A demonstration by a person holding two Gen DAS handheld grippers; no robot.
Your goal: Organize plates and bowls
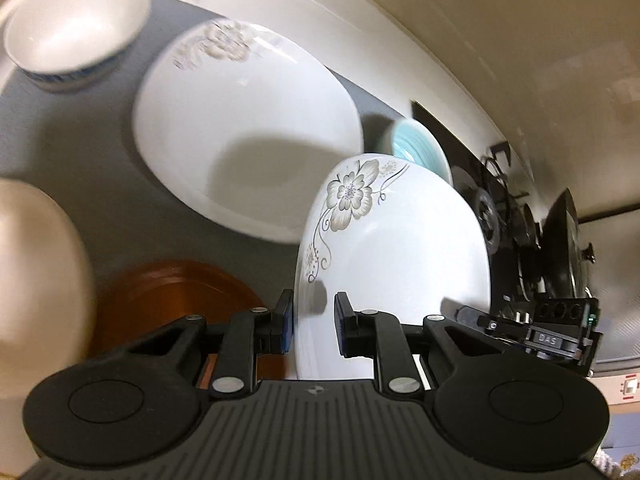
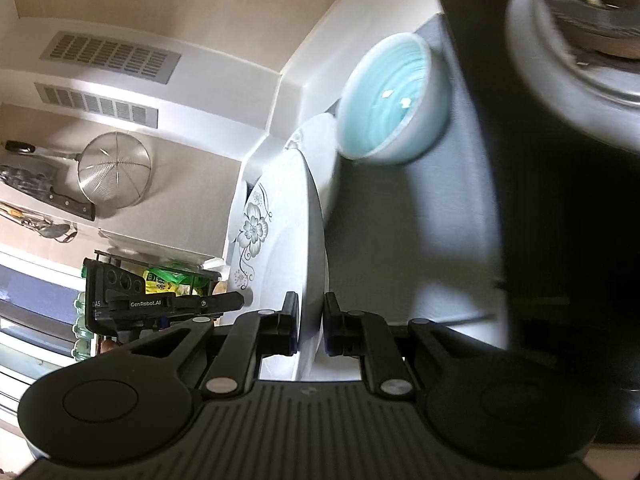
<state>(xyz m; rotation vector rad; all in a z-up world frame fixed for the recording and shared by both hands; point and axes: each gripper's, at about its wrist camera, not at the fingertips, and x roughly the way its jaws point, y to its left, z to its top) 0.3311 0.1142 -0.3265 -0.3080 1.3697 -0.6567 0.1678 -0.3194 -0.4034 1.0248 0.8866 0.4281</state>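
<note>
Both grippers hold one white plate with a grey flower print (image 1: 392, 248), raised on edge above the grey counter. My left gripper (image 1: 314, 322) is shut on its near rim. My right gripper (image 2: 311, 322) is shut on the opposite rim of the same plate (image 2: 280, 240), and shows at the right of the left wrist view (image 1: 532, 330). A second flowered white plate (image 1: 240, 128) lies flat on the counter behind. A light blue bowl (image 2: 388, 96) sits beyond the held plate, also in the left wrist view (image 1: 420, 152). A white bowl with a blue base (image 1: 76, 24) stands far left.
An orange plate (image 1: 176, 300) lies under the left gripper and a cream dish (image 1: 36, 272) is at the left edge. A black stove with pans (image 1: 560, 232) is at the right. A strainer (image 2: 116, 168) and knife (image 2: 60, 200) hang on the wall.
</note>
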